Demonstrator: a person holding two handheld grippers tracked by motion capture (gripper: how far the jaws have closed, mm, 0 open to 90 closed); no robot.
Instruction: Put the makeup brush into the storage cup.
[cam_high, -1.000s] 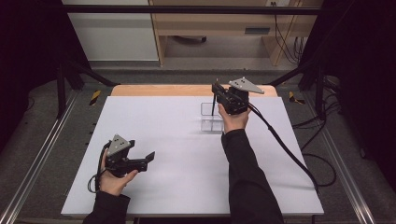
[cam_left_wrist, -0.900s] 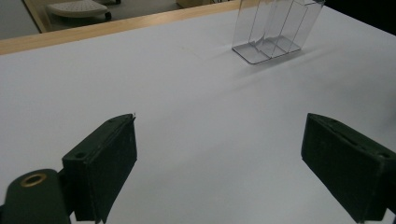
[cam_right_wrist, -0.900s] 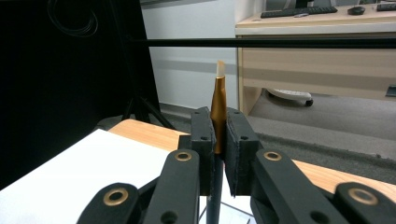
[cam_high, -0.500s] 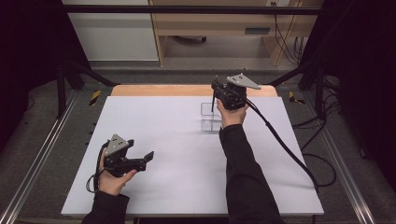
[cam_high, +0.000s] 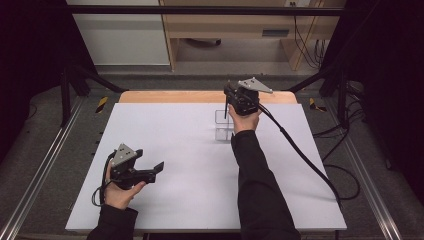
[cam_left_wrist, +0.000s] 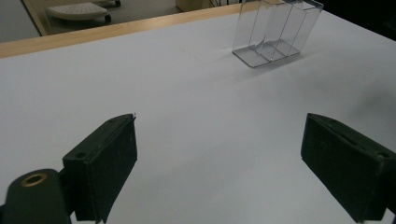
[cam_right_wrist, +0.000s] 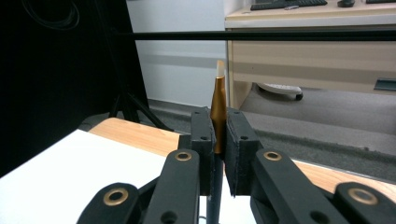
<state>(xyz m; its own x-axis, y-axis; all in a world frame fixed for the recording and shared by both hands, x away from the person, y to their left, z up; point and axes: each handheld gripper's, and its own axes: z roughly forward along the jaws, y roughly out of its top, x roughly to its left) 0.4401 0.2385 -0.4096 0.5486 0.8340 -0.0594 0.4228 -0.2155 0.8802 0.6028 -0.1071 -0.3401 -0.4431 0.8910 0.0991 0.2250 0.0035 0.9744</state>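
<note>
Shifted slightly left over the clear holder, right gripper clamps a pen upright for insertion, while left gripper rests wide open.

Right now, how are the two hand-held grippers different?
The right hand-held gripper is shut on a gold-tipped pen; the left hand-held gripper is open, holding nothing. The right one is up beside the clear plastic organizer; the left sits low over bare white table. Both are black.
</note>
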